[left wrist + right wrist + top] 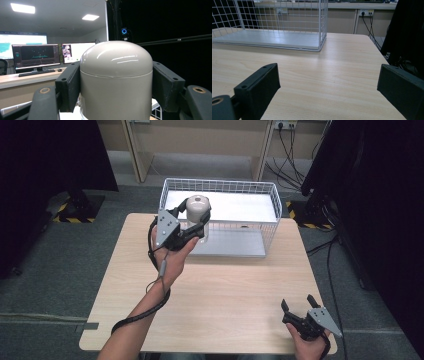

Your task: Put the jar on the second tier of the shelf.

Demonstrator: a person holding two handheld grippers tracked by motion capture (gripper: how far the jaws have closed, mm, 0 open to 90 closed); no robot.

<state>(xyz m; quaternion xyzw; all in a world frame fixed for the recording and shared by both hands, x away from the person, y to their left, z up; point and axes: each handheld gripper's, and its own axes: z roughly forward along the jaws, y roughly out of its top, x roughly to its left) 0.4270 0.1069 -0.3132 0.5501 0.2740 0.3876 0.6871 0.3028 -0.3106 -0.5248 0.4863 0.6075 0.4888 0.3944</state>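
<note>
Grey domed canister clamped in left tongs; right tongs wide apart, w/ nothing between.

Soft overhead light, slight blur

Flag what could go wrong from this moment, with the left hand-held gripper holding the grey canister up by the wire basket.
1. The left hand-held gripper clamps the smooth, round grey canister on its sides; it might slip or twist out.
2. The canister hangs at the wire basket front rim; lowered without clearing it, it could catch the wire.
3. The right hand-held gripper rests open near the table edge, too far away to steady anything.
</note>
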